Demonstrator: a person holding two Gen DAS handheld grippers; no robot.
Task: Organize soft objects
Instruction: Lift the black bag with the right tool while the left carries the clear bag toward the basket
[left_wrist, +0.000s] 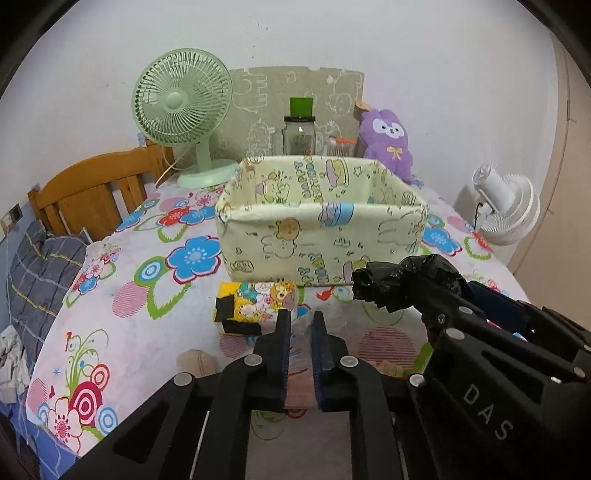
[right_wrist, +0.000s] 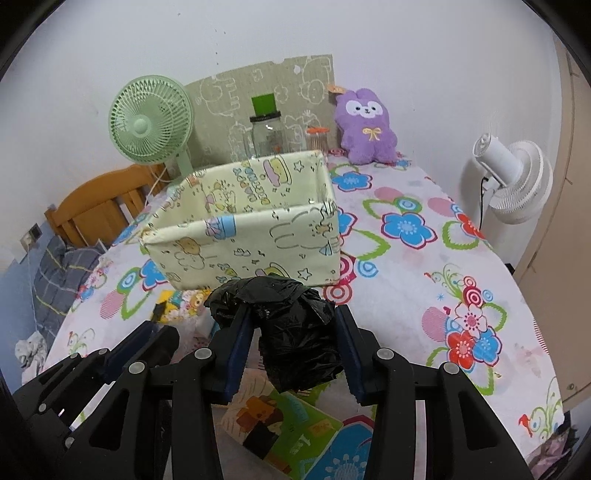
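**Black bag up and headed for the bin**

On your left, the green fan (left_wrist: 181, 110) stands at the back edge of the bench (left_wrist: 140, 332), out of the working area. In front of it the yellow pouch (left_wrist: 255, 302) lies flat on the flowered cloth just before the bin (left_wrist: 317, 229), close enough to be the next pick, probably.

Your left gripper (left_wrist: 300, 325) hangs over that pouch with its fingers (left_wrist: 282, 350) clenched almost together; something thin and clear may sit between them, but I cannot tell. It looks parked so as not to crowd the other hand.

The bin sits mid-bench, open-topped, and looks empty, ready to receive.

Your right gripper (right_wrist: 291, 332) grasps the crumpled black bag (right_wrist: 291, 325) between both fingers, lifted clear of the bench and just short of the bin's near wall. A picture book (right_wrist: 288, 424) lies beneath it. Far right, the purple plush (right_wrist: 365, 125) leans on the wall.
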